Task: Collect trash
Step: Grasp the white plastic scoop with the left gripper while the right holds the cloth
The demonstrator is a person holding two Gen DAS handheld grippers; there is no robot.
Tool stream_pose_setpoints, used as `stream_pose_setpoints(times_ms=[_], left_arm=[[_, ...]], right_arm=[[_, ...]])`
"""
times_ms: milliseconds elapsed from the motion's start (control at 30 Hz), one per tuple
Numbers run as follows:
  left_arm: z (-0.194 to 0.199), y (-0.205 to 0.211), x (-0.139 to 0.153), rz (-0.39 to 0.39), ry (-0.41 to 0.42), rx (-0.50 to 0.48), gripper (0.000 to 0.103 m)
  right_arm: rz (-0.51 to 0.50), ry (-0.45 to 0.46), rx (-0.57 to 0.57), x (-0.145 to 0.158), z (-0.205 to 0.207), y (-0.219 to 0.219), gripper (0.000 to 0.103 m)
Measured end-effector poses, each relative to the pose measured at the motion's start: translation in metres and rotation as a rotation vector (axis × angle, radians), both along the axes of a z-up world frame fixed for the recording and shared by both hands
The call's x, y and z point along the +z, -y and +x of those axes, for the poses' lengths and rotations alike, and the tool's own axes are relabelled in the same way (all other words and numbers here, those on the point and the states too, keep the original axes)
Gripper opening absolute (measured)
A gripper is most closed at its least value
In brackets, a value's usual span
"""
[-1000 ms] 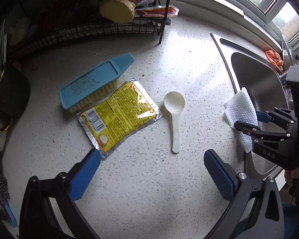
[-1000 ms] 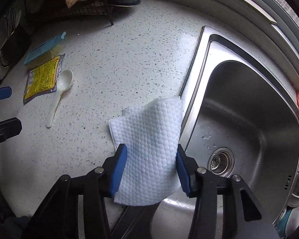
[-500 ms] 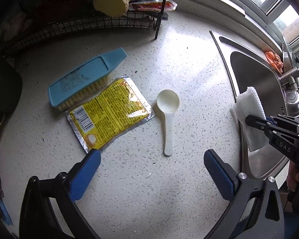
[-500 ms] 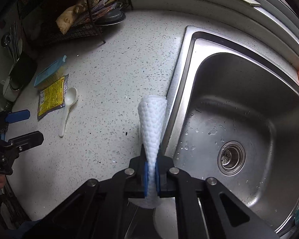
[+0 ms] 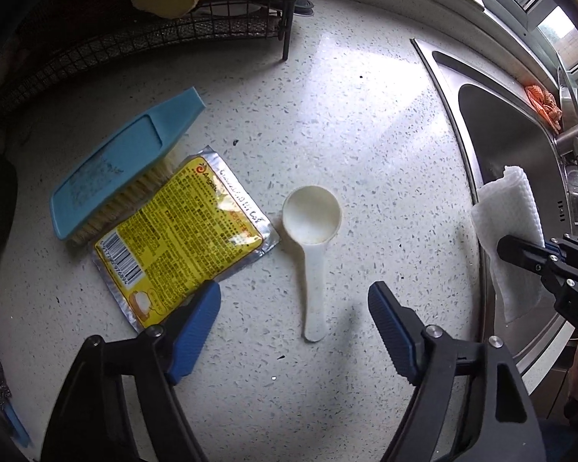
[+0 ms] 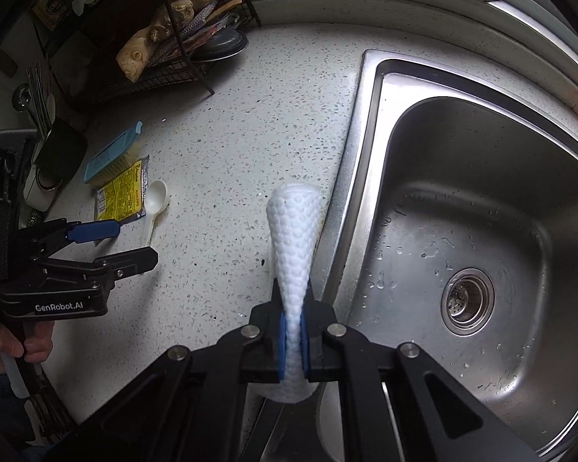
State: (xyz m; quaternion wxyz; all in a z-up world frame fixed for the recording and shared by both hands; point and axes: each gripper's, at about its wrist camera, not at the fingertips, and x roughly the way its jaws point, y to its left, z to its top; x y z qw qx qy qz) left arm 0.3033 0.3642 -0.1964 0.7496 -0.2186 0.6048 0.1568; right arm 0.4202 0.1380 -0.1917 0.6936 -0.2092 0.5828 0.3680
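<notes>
- Trash first: a white dimpled paper towel (image 6: 293, 246) is pinched into a narrow fold by our right gripper (image 6: 293, 337), whose blue fingers (image 6: 282, 346) are clenched on it, at the rim of the stainless steel sink (image 6: 481, 177).
- We see a yellow and silver foil packet (image 5: 181, 238) lying flat on the white speckled bench (image 5: 327, 115), its upper edge tucked against a light blue scrubbing brush (image 5: 123, 161).
- Just beside the packet lies a white plastic measuring scoop (image 5: 313, 238), bowl up.
- Our left gripper (image 5: 293, 321) hangs over the scoop's handle; its fingers have just been closing but stand apart, grasping nothing, the left one over the packet's lower corner.
</notes>
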Motion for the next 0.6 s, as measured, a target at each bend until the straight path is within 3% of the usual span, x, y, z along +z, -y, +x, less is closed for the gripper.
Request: stream_pose_setpoints(times_ms=[167, 400, 533, 600], left_arm=[[0.019, 0.001, 0.0, 0.011, -0.019, -0.011, 0.059], [0.035, 0.003, 0.0, 0.066, -0.06, -0.042, 0.027], [0.037, 0.004, 0.0, 0.057, -0.057, -0.04, 0.011], [0.034, 0.007, 0.0, 0.049, -0.053, -0.039, 0.009]], right_arm=[[0.002, -0.017, -0.014, -0.002, 0.003, 0.001, 0.005], [0.012, -0.046, -0.046, -0.006, 0.005, 0.006, 0.005], [0.016, -0.05, -0.055, -0.007, 0.004, 0.009, 0.005], [0.019, -0.048, -0.06, -0.006, 0.004, 0.01, 0.005]])
